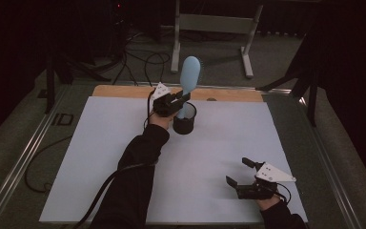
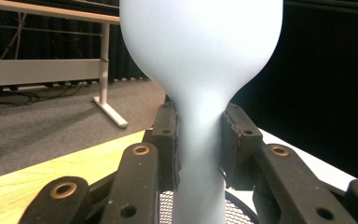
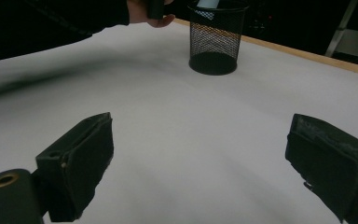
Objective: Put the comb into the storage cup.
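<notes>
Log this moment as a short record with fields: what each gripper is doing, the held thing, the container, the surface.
left gripper: shut on the neck of the hairbrush, fingers pressing it from both sides
hairbrush: light blue, upright, handle end down in the mesh cup
mesh cup: black wire, standing near the far middle of the white sheet
right gripper: open, holding nothing, low over the sheet near the person's edge
white sheet: covers the wooden table, whose far edge is bare
</notes>
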Available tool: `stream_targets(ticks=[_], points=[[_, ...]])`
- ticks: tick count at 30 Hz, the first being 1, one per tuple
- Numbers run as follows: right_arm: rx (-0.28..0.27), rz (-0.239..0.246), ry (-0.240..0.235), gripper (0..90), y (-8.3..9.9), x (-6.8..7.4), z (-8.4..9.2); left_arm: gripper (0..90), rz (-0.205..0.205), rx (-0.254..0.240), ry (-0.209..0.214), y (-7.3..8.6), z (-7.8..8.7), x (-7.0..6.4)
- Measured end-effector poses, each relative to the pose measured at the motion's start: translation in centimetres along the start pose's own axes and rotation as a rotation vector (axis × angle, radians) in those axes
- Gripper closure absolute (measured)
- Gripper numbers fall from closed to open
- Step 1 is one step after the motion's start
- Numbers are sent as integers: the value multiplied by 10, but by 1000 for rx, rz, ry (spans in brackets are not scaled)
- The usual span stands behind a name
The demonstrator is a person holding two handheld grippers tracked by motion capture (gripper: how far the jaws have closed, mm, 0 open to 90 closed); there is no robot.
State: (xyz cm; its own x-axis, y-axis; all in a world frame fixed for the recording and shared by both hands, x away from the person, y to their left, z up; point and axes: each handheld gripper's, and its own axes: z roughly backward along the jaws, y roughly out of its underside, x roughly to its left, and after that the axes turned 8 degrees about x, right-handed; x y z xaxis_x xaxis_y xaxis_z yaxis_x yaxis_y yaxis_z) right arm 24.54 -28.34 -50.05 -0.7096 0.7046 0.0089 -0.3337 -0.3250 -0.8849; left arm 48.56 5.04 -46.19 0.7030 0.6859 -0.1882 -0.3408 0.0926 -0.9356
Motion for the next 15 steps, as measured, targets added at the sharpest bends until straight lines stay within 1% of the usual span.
stream_targets(ticks=[3, 4, 8, 15], points=[[0, 0, -1, 77, 0, 0, 0, 700, -8, 26, -21, 2, -2, 0], [0, -1, 0, 77, 0, 0, 0, 700, 3, 33, -21, 3, -2, 1], [-1, -2, -1, 77, 0, 0, 0, 699, 19, 40, -37, 5, -4, 2], [-3, -2, -3, 77, 0, 0, 0, 698, -13, 68, -63, 8, -8, -3]])
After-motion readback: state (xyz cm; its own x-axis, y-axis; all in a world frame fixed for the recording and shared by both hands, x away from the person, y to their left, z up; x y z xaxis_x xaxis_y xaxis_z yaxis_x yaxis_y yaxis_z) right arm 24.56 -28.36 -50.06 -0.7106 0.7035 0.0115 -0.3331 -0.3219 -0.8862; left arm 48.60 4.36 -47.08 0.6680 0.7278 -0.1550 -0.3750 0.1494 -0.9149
